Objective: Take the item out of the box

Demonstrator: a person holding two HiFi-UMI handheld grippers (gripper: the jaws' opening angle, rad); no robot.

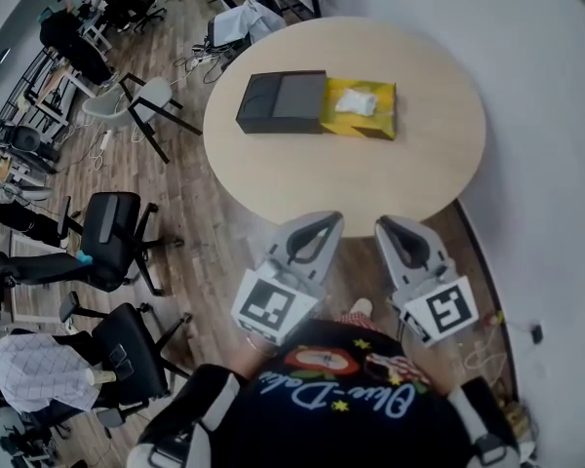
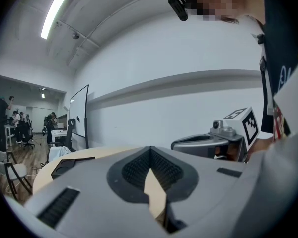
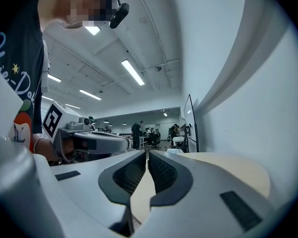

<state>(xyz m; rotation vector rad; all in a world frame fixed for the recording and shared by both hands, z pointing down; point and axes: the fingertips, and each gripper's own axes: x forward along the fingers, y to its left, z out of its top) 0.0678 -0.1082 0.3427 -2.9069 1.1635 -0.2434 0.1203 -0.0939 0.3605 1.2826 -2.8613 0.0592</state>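
Left gripper (image 1: 320,222): jaws closed tip to tip with nothing between them; only tabletop shows through the gap further down the pads. Right gripper (image 1: 394,224): same, jaws together bar a hairline slit, empty. They're held side by side, near each other but not touching, close in front of the person's chest. Tips point at the round table (image 1: 439,164) and sit just off its near edge, over the wood floor (image 1: 205,252). Neither touches the table.

Box (image 1: 281,102), black, lies ahead of both grippers on the far half of the table, well apart from them and ahead-left of the left gripper. Yellow tray (image 1: 366,123) is slid out of the box's right end, roughly straight ahead between the two grippers. White item (image 1: 356,102) lies in the tray, crumpled-looking; can't tell what it is. In the left gripper view the box shows low and left of the jaws.

Left of the left gripper: office chairs (image 1: 112,227) on the floor, with desks further out. Right of the right gripper: plain white wall (image 1: 546,115). A whiteboard (image 2: 77,113) stands beyond the table's far side. People (image 3: 135,132) stand far back in the room, too small to detail.
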